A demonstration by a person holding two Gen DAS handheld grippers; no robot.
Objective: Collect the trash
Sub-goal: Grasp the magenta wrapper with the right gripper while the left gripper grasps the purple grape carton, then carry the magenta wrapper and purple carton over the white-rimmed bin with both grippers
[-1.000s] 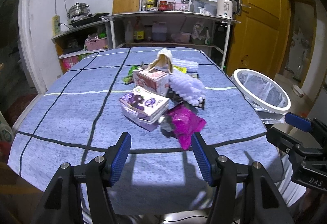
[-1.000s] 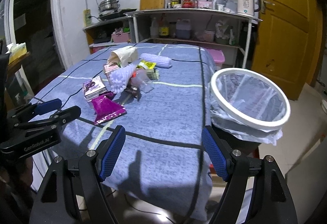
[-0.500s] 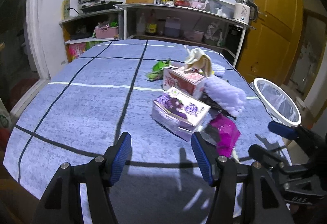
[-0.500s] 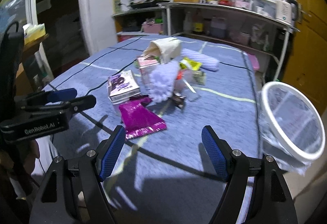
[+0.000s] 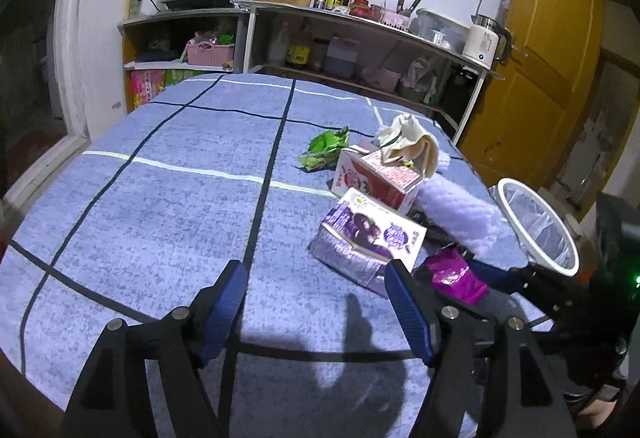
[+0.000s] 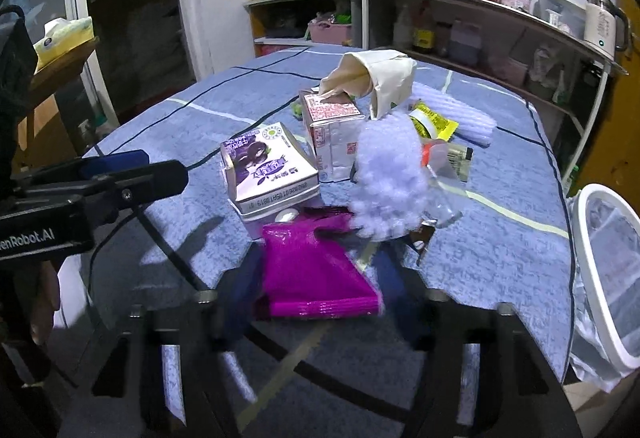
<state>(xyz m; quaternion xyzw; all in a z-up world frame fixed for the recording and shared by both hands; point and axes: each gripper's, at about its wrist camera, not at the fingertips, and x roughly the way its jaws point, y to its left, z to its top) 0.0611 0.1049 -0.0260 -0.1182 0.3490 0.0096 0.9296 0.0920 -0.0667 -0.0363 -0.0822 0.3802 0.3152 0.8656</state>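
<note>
A pile of trash lies on the blue checked table [image 5: 168,222]. It holds a purple carton [image 5: 370,236] [image 6: 268,170], a red-and-white carton [image 5: 376,178] [image 6: 334,126], a magenta wrapper [image 6: 316,274] [image 5: 456,276], pale foam wrap [image 6: 390,186], a beige paper bag [image 6: 380,78] and a green wrapper [image 5: 326,150]. My left gripper [image 5: 316,302] is open and empty, just left of the purple carton. My right gripper [image 6: 316,302] is motion-blurred, its fingers standing on either side of the magenta wrapper's near end; it also shows in the left wrist view [image 5: 520,278].
A white-rimmed bin with a clear liner [image 6: 608,278] [image 5: 536,226] stands off the table's right edge. Kitchen shelves with bottles and a kettle [image 5: 486,42] line the back wall. A yellow door [image 5: 532,78] is at the right.
Both grippers moved in toward the pile. My right gripper came forward and left until its fingers straddle the magenta wrapper. My left gripper swung left, so the cartons now sit at its right.
</note>
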